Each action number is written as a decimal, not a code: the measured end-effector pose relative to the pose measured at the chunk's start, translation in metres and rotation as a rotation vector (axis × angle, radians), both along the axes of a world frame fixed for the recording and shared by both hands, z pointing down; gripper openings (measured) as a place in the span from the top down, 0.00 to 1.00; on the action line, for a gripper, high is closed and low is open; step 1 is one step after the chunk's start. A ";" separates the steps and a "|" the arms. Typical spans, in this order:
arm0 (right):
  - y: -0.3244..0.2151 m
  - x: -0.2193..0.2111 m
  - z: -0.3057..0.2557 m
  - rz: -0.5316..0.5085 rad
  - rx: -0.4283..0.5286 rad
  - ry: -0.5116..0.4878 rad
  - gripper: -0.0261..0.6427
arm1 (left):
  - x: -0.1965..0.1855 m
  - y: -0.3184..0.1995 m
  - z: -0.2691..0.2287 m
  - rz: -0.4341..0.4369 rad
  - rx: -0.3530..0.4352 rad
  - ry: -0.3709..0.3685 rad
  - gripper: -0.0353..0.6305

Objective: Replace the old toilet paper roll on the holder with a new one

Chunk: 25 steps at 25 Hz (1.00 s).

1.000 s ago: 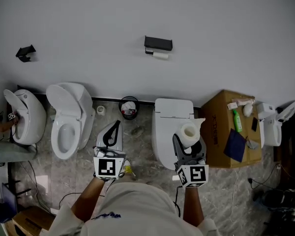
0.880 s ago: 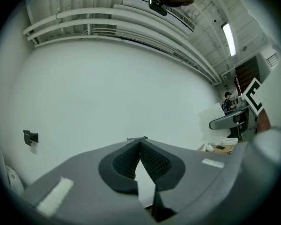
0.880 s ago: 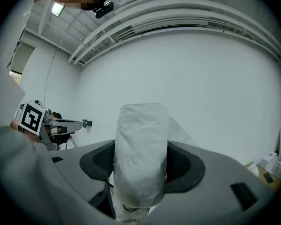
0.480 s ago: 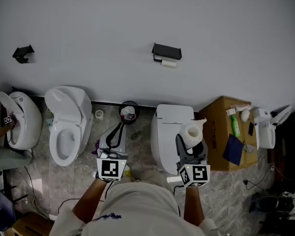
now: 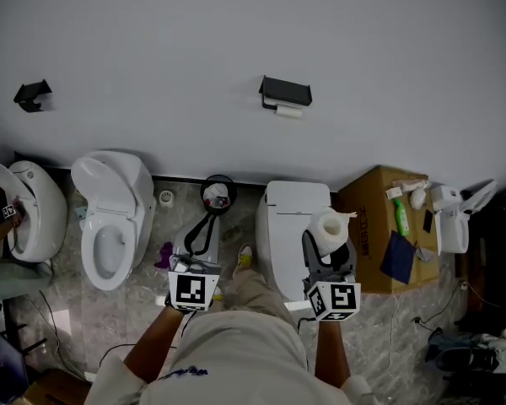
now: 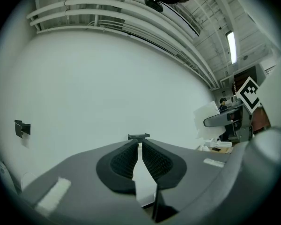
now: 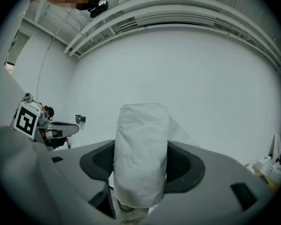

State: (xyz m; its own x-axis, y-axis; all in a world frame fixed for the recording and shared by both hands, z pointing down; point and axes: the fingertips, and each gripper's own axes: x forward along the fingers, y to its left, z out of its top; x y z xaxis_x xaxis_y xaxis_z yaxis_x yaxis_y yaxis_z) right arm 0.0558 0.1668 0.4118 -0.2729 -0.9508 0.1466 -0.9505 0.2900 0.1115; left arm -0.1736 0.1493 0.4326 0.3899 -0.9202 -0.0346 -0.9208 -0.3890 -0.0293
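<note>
A black toilet paper holder (image 5: 285, 90) is fixed to the white wall, with the thin old roll (image 5: 288, 110) hanging under it. In the left gripper view the holder (image 6: 138, 136) lies straight ahead, just past the jaw tips. My left gripper (image 5: 203, 218) (image 6: 139, 146) points level at the wall. Its jaws have just been opening and stand a narrow slit apart with nothing between them. My right gripper (image 5: 325, 236) (image 7: 140, 146) is shut on the new white roll (image 5: 326, 225) (image 7: 141, 153), which stands upright above a closed toilet, a loose sheet trailing off to the right.
On the floor along the wall are an open toilet (image 5: 110, 218), a closed toilet (image 5: 291, 205), a small bin (image 5: 218, 191) and another bowl (image 5: 29, 209) at far left. A cardboard box (image 5: 373, 213) with a green bottle (image 5: 402, 218) is on the right. A second black bracket (image 5: 32, 94) hangs at left.
Both grippers and the camera have moved toward the wall and a little right. A shoe has stepped into view between the bin and the closed toilet. The new roll stays gripped.
</note>
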 end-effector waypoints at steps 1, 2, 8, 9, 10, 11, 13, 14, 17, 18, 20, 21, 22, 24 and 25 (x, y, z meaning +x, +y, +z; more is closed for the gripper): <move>-0.003 0.001 0.002 0.001 -0.003 -0.003 0.53 | 0.003 -0.003 0.001 0.007 -0.001 -0.002 0.90; -0.007 0.002 0.004 0.003 -0.005 -0.007 0.53 | 0.006 -0.006 0.002 0.013 -0.001 -0.004 0.90; -0.043 0.010 0.009 0.001 0.001 -0.026 0.53 | 0.017 -0.041 0.008 0.016 -0.013 -0.023 0.90; -0.052 0.013 0.010 0.000 0.001 -0.029 0.53 | 0.019 -0.049 0.010 0.017 -0.016 -0.035 0.90; -0.061 0.016 0.011 0.000 0.000 -0.031 0.53 | 0.021 -0.058 0.012 0.016 -0.021 -0.044 0.90; -0.072 0.019 0.012 -0.001 0.000 -0.034 0.53 | 0.024 -0.068 0.015 0.015 -0.029 -0.052 0.90; -0.095 0.026 0.014 -0.004 0.001 -0.038 0.53 | 0.031 -0.090 0.017 0.013 -0.046 -0.054 0.90; -0.107 0.030 0.014 -0.005 0.002 -0.039 0.53 | 0.036 -0.101 0.018 0.012 -0.051 -0.053 0.90; -0.139 0.041 0.017 -0.011 -0.003 -0.040 0.53 | 0.054 -0.137 0.024 0.025 -0.043 -0.129 0.90; -0.150 0.044 0.019 -0.015 -0.007 -0.039 0.53 | 0.061 -0.150 0.029 0.032 -0.046 -0.171 0.90; -0.169 0.049 0.023 -0.025 -0.016 -0.038 0.53 | 0.075 -0.173 0.037 0.047 -0.047 -0.249 0.90; -0.178 0.052 0.024 -0.033 -0.020 -0.039 0.53 | 0.082 -0.184 0.041 0.053 -0.046 -0.282 0.90; -0.187 0.055 0.026 -0.040 -0.023 -0.040 0.53 | 0.089 -0.195 0.045 0.058 -0.045 -0.311 0.90; -0.203 0.061 0.029 -0.051 -0.029 -0.041 0.53 | 0.102 -0.216 0.053 0.071 -0.050 -0.355 0.90; -0.211 0.065 0.031 -0.054 -0.032 -0.044 0.53 | 0.108 -0.227 0.057 0.078 -0.061 -0.365 0.89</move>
